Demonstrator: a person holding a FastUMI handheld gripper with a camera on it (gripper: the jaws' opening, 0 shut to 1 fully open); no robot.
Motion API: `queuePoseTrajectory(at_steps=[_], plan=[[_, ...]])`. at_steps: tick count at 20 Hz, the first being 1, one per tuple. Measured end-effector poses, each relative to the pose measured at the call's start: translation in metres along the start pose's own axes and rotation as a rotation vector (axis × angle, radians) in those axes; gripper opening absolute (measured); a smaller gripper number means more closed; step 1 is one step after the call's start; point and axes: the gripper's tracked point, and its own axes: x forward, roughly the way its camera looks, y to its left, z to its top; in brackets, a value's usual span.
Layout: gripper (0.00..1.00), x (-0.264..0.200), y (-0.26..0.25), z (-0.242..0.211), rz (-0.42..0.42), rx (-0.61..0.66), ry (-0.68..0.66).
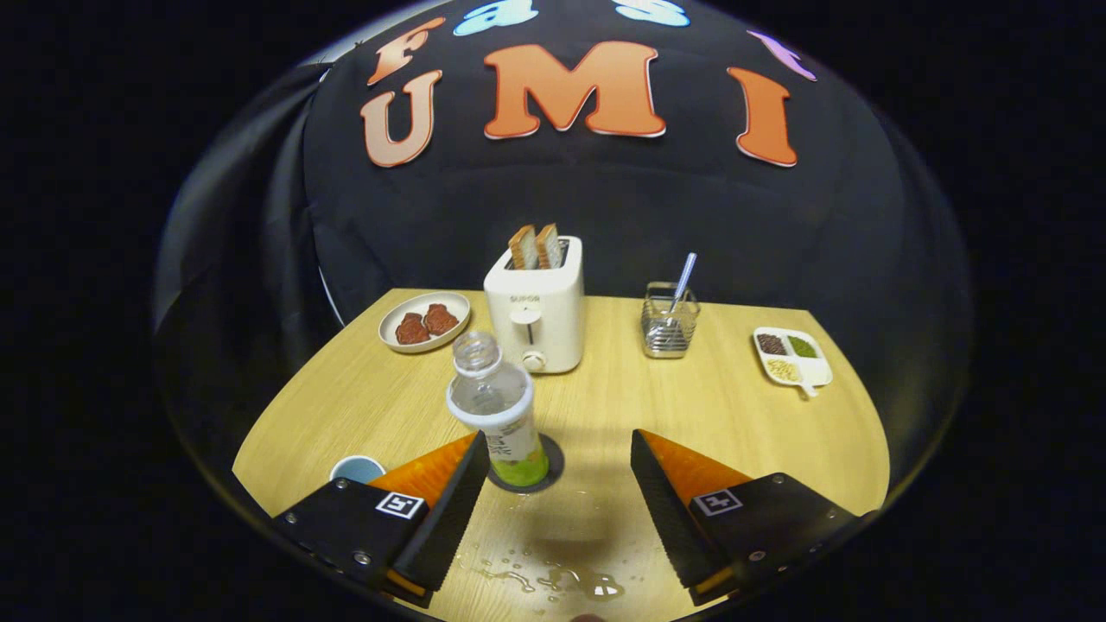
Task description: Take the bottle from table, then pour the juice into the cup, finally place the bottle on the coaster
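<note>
One bottle (pixel 499 413) stood upright and uncapped on one dark round coaster (pixel 550 468) on the wooden worktop (pixel 734 415), with a little green juice left at its bottom. The hand-held gripper (pixel 553 501) had its two fingers spread wide apart and gripped nothing; the bottle stood just ahead of the left fingertip, close against it, though whether they touched could not be told.

One cup (pixel 356 469) sat to the left of the bottle, partly hidden behind the left finger, so only its rim and pale inside showed. A few small spills of liquid (pixel 553 579) lay on the worktop nearer than the bottle, between the two fingers.

Directly behind the bottle stood one cream toaster (pixel 534 311) with two slices of toast (pixel 536 246) standing in its slots. Behind and to the left of the bottle lay one oval plate (pixel 424 321) carrying two reddish-brown pieces of food. Behind and to the right of the bottle stood one wire holder (pixel 670 324) with a single utensil handle sticking out, and farther right one white divided tray (pixel 792 356) with three fillings: dark, green and pale.

Nothing stood between the open fingers and the bottle.
</note>
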Motion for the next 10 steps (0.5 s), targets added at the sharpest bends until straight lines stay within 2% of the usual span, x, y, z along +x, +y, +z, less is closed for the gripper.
queuePoseTrajectory(at_steps=[6,10], plan=[[0.97,-0.111,-0.078,0.076,-0.113,0.033,-0.175],[0.97,-0.181,-0.118,0.097,-0.209,0.034,-0.263]])
